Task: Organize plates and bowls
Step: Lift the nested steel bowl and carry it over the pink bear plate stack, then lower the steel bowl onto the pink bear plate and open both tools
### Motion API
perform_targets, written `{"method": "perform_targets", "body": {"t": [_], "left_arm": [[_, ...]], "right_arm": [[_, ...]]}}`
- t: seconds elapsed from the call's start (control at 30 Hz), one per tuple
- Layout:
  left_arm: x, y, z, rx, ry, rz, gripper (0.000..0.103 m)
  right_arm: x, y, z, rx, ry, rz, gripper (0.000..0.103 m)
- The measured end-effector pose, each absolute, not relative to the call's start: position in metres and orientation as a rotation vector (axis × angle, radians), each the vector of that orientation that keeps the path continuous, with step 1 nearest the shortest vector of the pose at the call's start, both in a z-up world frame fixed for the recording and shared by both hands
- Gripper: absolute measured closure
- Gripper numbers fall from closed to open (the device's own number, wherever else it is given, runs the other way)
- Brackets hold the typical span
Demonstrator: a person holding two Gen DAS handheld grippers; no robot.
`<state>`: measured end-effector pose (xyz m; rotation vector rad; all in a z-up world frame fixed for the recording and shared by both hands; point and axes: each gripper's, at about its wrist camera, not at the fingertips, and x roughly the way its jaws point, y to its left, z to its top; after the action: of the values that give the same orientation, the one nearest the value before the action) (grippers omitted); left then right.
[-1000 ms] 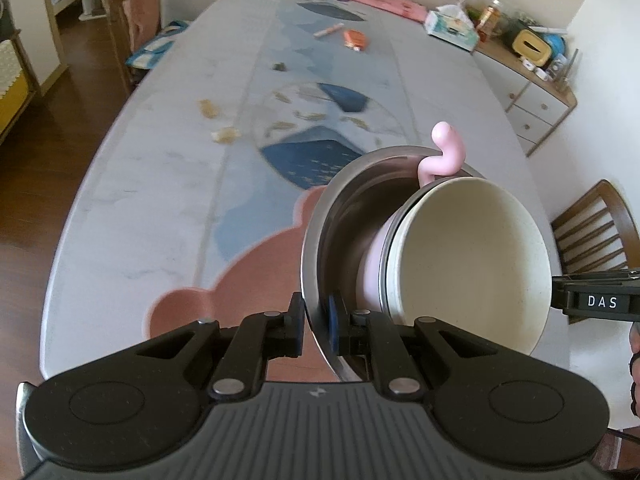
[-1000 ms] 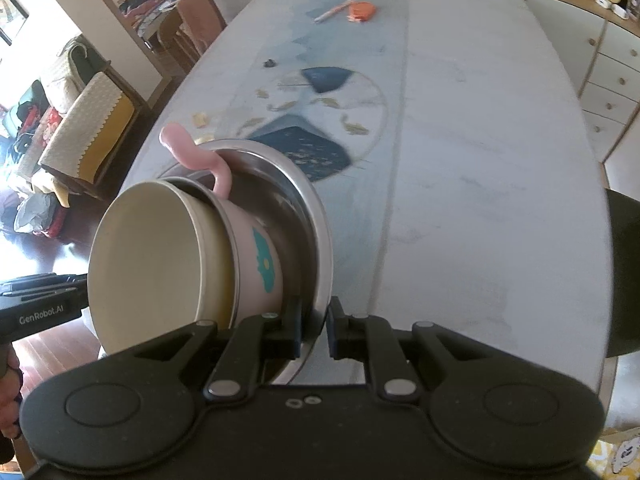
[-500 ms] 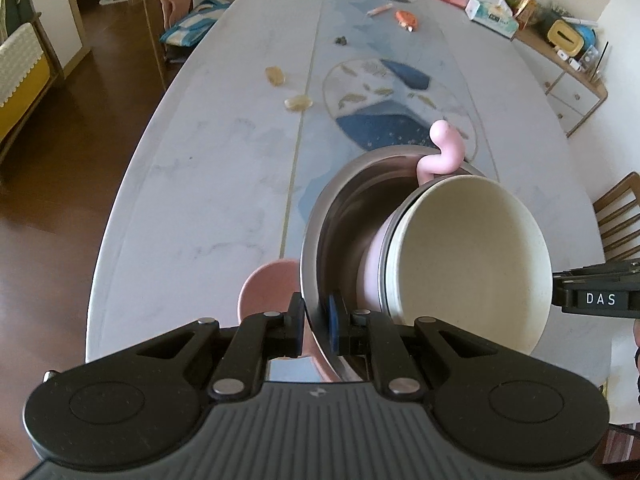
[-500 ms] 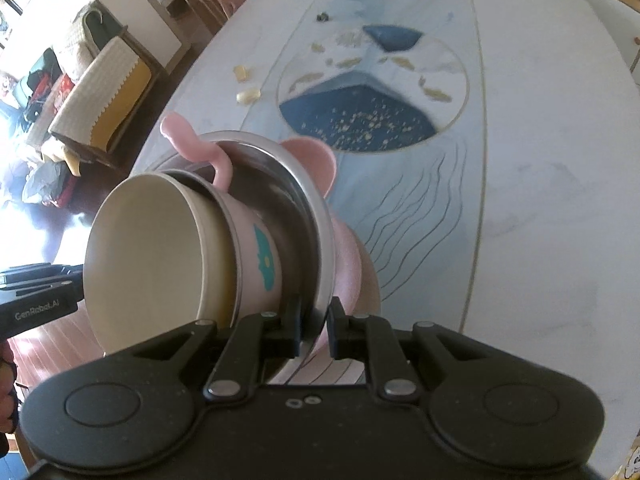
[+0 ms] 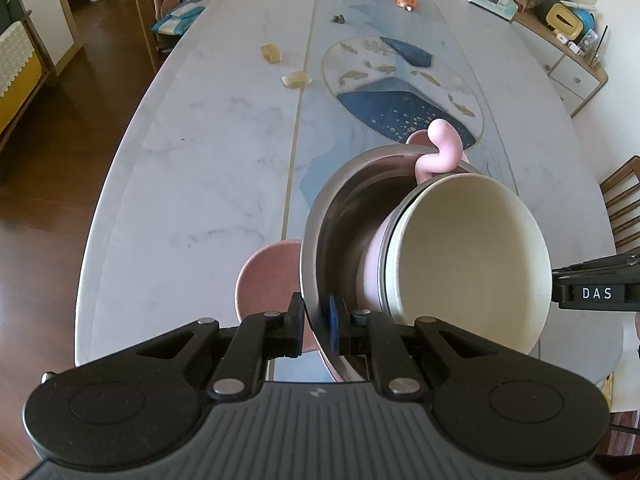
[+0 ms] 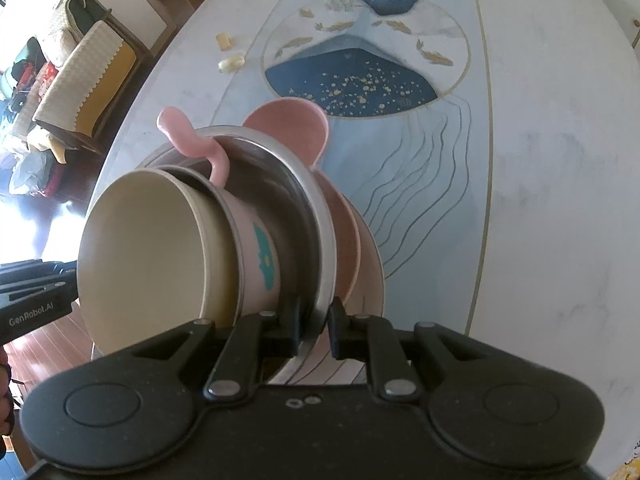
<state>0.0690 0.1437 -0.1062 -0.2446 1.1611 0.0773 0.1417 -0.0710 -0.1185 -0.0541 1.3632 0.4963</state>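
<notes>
The left gripper (image 5: pixel 316 326) is clenched on the near rim of the round stainless-steel bowl (image 5: pixel 340 216), one pad inside the wall and one outside. The right gripper (image 6: pixel 314 326) grasps the opposite rim of the same bowl in the same way, so the bowl hangs between the two claws. Nested in the steel bowl, just ahead of the pads, sits a pink mug with a curly handle and a teal print (image 6: pixel 256 256), and inside that a cream-coloured bowl (image 5: pixel 468 264).

What has changed over the last second is the height and position of the load: both claws have come down and forward over the marble table with its blue painted inlay (image 5: pixel 192 152). Directly beneath the steel bowl there is now a pink plate with round bear-like ears (image 6: pixel 296 128), which a second ago lay lower in the view and is now almost covered; one ear shows to the left of the left claw, another beyond the bowl's far rim. Whether the steel bowl already rests on the plate I cannot tell.

By my judgement the stack is about to be set on the plate, with release still to come. Farther out, small yellowish scraps (image 5: pixel 296 79) lie well apart from the work.
</notes>
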Motion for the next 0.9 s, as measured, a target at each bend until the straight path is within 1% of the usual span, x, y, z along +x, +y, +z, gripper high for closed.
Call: {"method": "perform_targets", "body": {"t": [0.3,0.57,0.8,0.83,0.9], "left_arm": [[0.071,0.139,-0.107,-0.228,1.165,0.072,0.092],[0.074,0.136,-0.107,-0.208,1.161,0.063,0.091],[0.071,0.139,-0.099,-0.220,1.143,0.080,0.091],[0.070,0.140,-0.097,-0.222,1.139,0.081,0.090],[0.068,0.141,-0.094,-0.221,1.133,0.083,0.086]], "right_arm": [[0.146,-0.070,-0.121,-0.062,1.364,0.485,0.087],[0.147,-0.075,-0.120,-0.051,1.367,0.475,0.078],[0.146,-0.078,-0.114,-0.049,1.343,0.479,0.074],[0.146,-0.079,-0.113,-0.045,1.340,0.481,0.073],[0.145,-0.080,-0.110,-0.047,1.334,0.481,0.073]]}}
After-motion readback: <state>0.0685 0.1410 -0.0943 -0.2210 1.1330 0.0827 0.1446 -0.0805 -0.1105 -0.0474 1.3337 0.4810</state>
